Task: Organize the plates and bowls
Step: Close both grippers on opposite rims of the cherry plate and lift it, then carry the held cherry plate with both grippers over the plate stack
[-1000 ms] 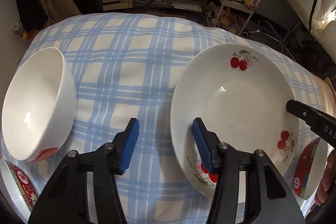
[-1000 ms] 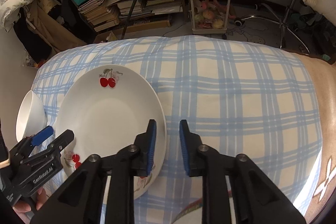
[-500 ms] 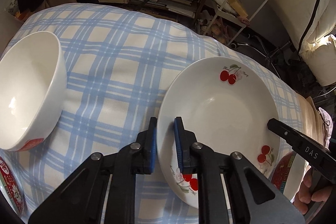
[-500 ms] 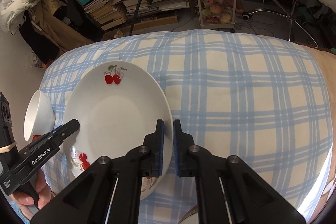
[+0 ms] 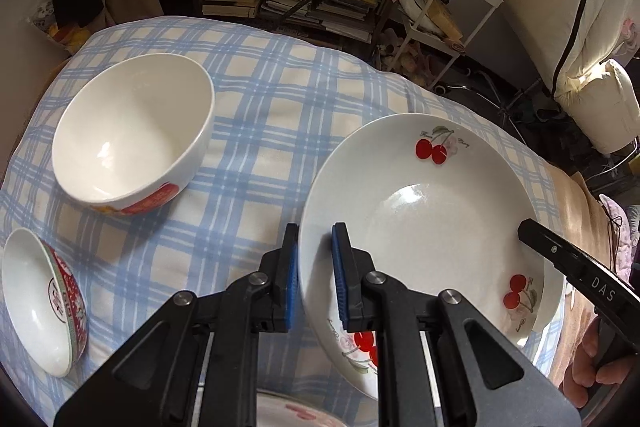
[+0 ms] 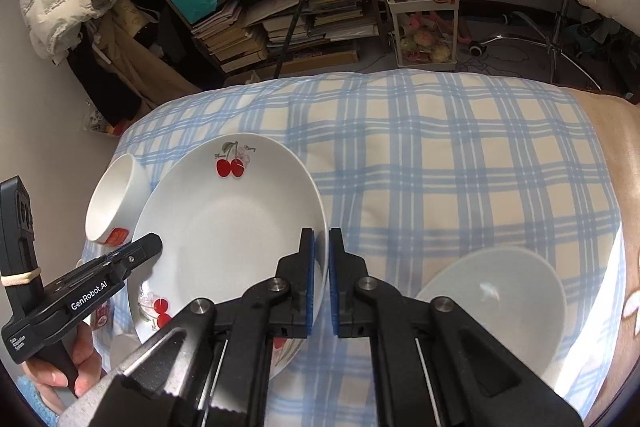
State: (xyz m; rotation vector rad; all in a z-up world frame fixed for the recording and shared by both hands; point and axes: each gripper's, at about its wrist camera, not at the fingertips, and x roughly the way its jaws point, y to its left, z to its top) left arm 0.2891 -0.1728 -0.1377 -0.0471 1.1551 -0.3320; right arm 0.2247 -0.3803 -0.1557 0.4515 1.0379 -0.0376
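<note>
I hold a two-finger claw in each hand over a table covered in a blue and cream checked cloth (image 6: 420,155). Both claws now grip the same white cherry-printed plate (image 5: 424,227) by opposite edges: my left claw (image 5: 314,275) is clamped on its left rim, and my right claw (image 6: 320,279) is clamped on its right rim. A second ago both claws were spread wide around those rims; half a second ago they pinched in, and since then the plate appears to have risen, tilting slightly, with the cloth falling away beneath it. I judge the plate is now lifted and ready to carry toward a stack. A large white bowl (image 5: 132,131) with a red mark on its side stands upright on the cloth to the left, well apart from the plate. A smaller red-patterned bowl (image 5: 44,303) lies tipped on its side near the left edge. In the right view another pale bowl (image 6: 496,307) sits to the right, near my claw. Cluttered bookshelves (image 6: 288,7) fill the background.
</note>
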